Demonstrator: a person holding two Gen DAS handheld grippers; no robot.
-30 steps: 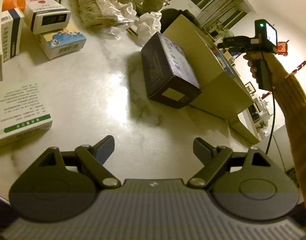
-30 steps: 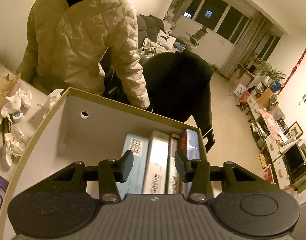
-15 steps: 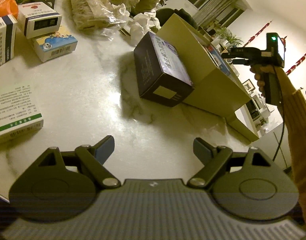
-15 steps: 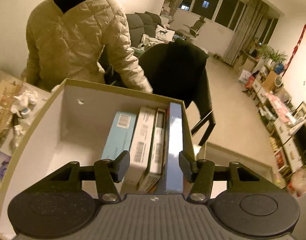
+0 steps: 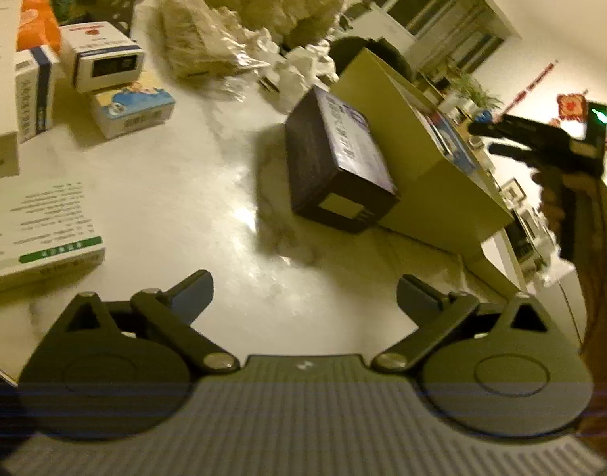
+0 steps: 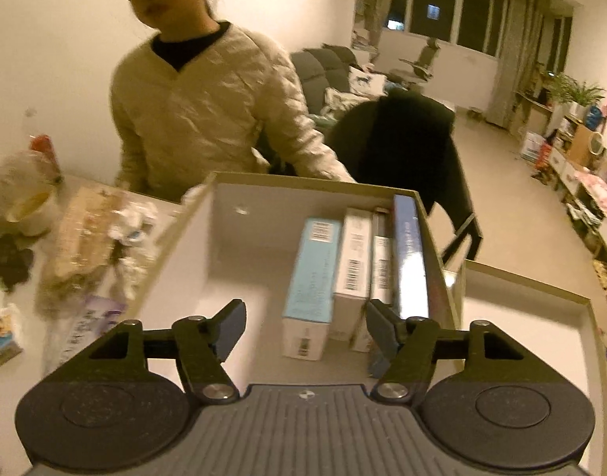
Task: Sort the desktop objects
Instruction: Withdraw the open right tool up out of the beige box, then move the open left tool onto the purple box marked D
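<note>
So the open cardboard box (image 6: 224,238) holds 4 packs standing along its right wall, a light-blue pack (image 6: 311,277) leftmost. Right tool (image 6: 305,327) above it, jaws just widening, empty. Left tool (image 5: 305,291) wide open, empty, over the tabletop (image 5: 176,198) near a dark box (image 5: 335,166).

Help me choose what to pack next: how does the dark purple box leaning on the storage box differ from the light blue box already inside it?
The dark purple box sits outside on the table, tilted against the storage box; the light blue box stands on edge inside, in a row of packed boxes. The purple one is dark with a pale label on its end; the blue one is pale with a barcode. The purple one looks bulkier, the blue one slimmer. Both are closed cardboard cartons.
</note>
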